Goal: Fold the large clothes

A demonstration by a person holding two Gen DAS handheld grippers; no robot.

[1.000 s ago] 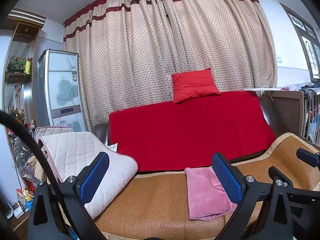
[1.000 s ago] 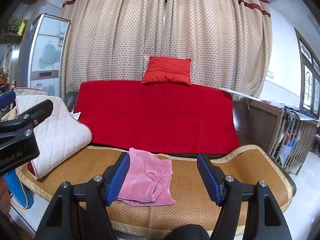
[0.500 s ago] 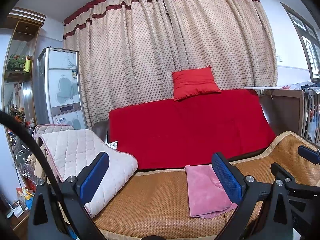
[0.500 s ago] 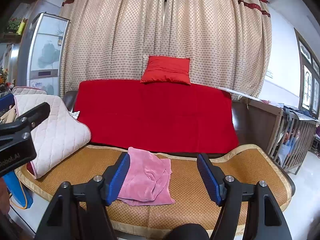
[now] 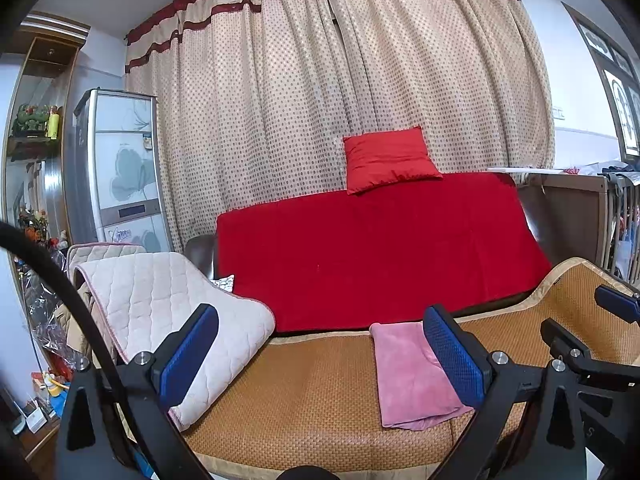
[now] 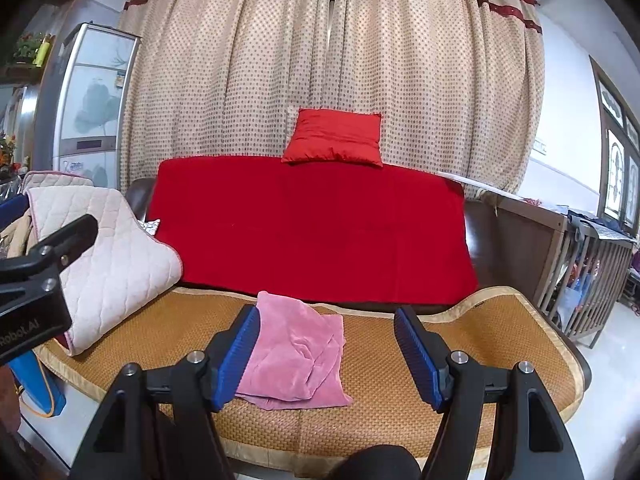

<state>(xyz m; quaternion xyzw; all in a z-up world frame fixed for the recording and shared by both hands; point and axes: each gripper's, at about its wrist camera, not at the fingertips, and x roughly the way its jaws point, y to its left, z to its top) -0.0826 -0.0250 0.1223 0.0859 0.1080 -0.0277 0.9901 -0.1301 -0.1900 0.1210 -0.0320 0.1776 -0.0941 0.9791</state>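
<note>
A pink garment [image 5: 412, 376] [image 6: 296, 356] lies folded into a small pile on the woven mat [image 5: 304, 392] [image 6: 480, 344] that covers the sofa seat. My left gripper [image 5: 320, 356] hangs open in front of the sofa, nothing between its blue pads, with the pink garment behind its right finger. My right gripper [image 6: 328, 356] is open too, held back from the seat, and the garment shows between and behind its fingers without touching them. The other gripper's black frame [image 6: 36, 280] pokes in at the left of the right wrist view.
A quilted cream pad [image 5: 168, 312] [image 6: 104, 260] drapes over the sofa's left arm. A red blanket [image 5: 380, 252] covers the backrest, with a red cushion [image 5: 388, 160] on top. A tall cabinet [image 5: 112, 168] stands left, a wooden crib [image 6: 580, 272] right, curtains behind.
The left wrist view has tipped slightly, so the sofa sits a little higher in frame. The right gripper and the pink garment have not moved.
</note>
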